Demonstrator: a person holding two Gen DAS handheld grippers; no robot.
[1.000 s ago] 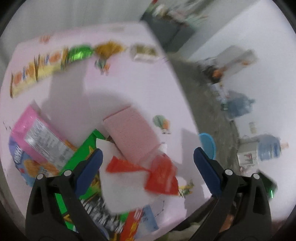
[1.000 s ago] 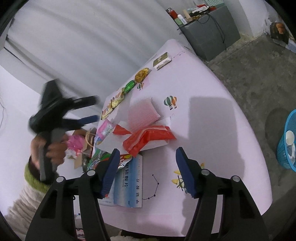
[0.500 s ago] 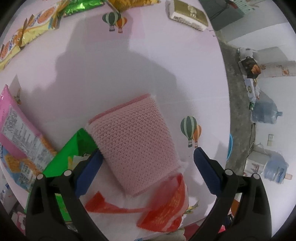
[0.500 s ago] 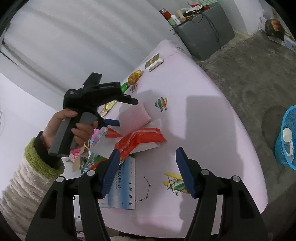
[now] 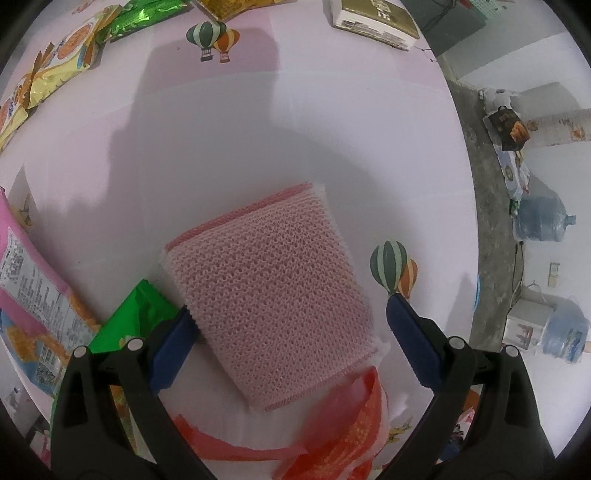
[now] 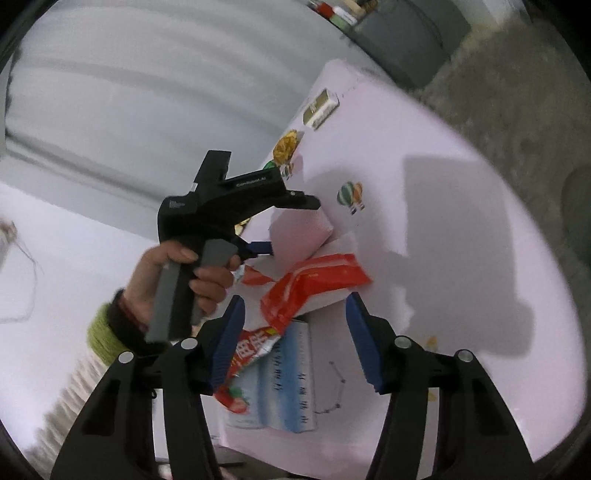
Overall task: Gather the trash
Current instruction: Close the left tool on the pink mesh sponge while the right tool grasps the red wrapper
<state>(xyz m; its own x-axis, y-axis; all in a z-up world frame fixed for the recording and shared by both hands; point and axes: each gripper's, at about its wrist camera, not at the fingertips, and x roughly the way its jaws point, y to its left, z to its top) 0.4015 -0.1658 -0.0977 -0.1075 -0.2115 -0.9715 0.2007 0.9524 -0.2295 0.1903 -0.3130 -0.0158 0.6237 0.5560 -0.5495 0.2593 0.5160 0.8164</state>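
A pink mesh sponge (image 5: 269, 295) lies on the pale pink table (image 5: 332, 129), partly on white paper. My left gripper (image 5: 291, 321) points down over it and stands open, its fingers on either side of the sponge. The left finger is at the sponge's edge and the right finger stands apart from it. A crumpled red plastic wrapper (image 5: 347, 417) lies just below the sponge. In the right wrist view, my right gripper (image 6: 295, 325) hovers near the red wrapper (image 6: 314, 280). Its jaws are closing, and no pad presses on the wrapper. A hand holds the left gripper (image 6: 291, 229) at the sponge (image 6: 303, 232).
A green packet (image 5: 136, 314) and a pink snack bag (image 5: 29, 295) lie left of the sponge. Yellow snack packets (image 5: 55, 62) and a gold box (image 5: 373, 18) line the far edge. A blue-and-white book (image 6: 280, 384) and a strawberry wrapper (image 6: 247, 354) sit near the right gripper.
My left gripper came down close over the pink sponge, which now fills its view. My right gripper sank and rolled toward the red wrapper, and its jaws narrowed.
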